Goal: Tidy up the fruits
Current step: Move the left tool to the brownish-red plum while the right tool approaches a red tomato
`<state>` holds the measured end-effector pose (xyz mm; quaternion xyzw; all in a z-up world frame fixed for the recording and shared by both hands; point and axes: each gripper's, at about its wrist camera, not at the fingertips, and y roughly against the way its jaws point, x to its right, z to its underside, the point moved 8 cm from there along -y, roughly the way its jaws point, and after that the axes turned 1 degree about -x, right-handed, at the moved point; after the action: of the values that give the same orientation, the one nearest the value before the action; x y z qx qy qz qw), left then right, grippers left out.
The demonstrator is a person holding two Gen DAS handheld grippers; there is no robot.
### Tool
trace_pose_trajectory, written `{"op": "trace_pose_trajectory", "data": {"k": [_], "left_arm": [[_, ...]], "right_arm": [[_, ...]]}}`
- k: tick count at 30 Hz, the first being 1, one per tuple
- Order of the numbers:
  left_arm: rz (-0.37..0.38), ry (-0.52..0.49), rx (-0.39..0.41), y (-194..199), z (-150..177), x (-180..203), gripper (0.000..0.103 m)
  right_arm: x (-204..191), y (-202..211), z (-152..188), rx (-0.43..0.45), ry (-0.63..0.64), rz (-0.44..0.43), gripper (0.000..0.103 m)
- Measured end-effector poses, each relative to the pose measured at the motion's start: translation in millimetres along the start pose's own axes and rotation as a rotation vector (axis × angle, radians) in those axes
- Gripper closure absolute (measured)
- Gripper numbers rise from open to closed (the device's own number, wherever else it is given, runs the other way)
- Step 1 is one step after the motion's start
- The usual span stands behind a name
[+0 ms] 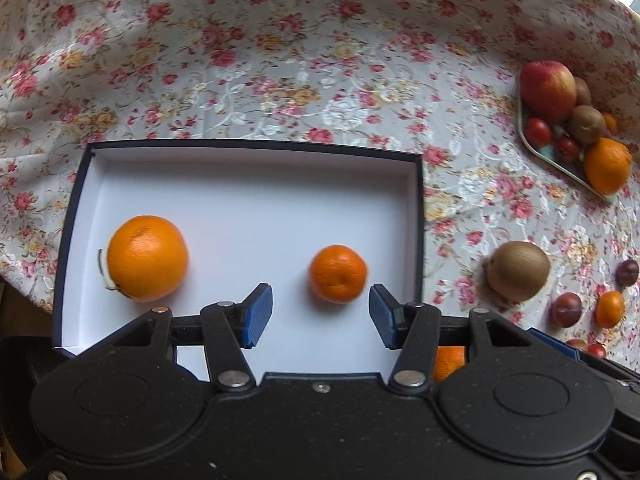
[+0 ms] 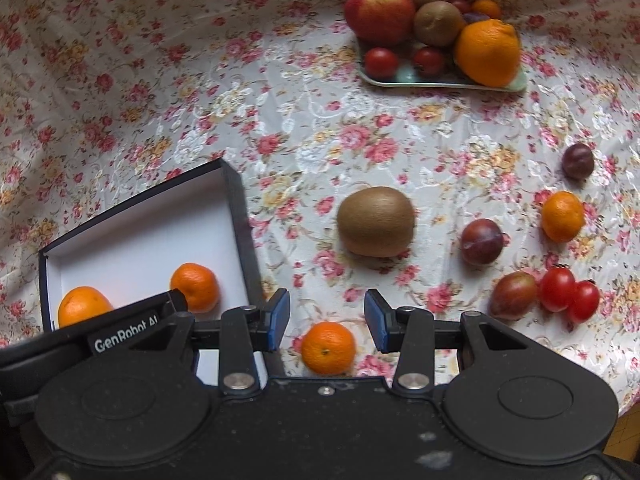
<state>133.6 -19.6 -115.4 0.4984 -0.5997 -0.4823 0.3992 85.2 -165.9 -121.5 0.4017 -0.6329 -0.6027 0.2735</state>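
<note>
Between my right jaws, spread wide, a mandarin (image 2: 328, 348) waits on the worktop beside the box (image 2: 240, 216). Left jaws gape empty over another mandarin (image 1: 338, 274) and an orange (image 1: 147, 258) inside; citrus seems gathered there.

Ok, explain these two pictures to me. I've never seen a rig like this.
A person holds a two-finger black gripper with blue pads in each hand; a camera on each looks forward along its fingers.

The left gripper is open and holds nothing. It hovers over a dark-rimmed white box that contains a large orange and a small mandarin.

The right gripper is also open and empty, above another small mandarin on the flowered tablecloth.

Also on the cloth: a brown kiwi, plums, cherry tomatoes, and a pale green tray piled with fruit.
</note>
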Motion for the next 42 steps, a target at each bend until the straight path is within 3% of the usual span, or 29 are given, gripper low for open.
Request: {"op": "trace_pose_trajectory", "data": {"k": [16,30,42], "left_arm": [[0.060,-0.178,-0.028,1.2,21.8,93.0,0.045],[0.132,-0.258,-0.089,-5.6,42.3,162.4,0.045],[0.177,-0.366,-0.112,-9.9,63.7,222.8,0.045]], "right_arm": [[106.4,21.4,-13.3,0.010,-0.175,0.056,0.058],[205.8,24.5,-8.3,-0.024,-0.324,0.115,0.058],[246.7,24.0,3.9,-0.053,-0.370,0.120,0.058]]}}
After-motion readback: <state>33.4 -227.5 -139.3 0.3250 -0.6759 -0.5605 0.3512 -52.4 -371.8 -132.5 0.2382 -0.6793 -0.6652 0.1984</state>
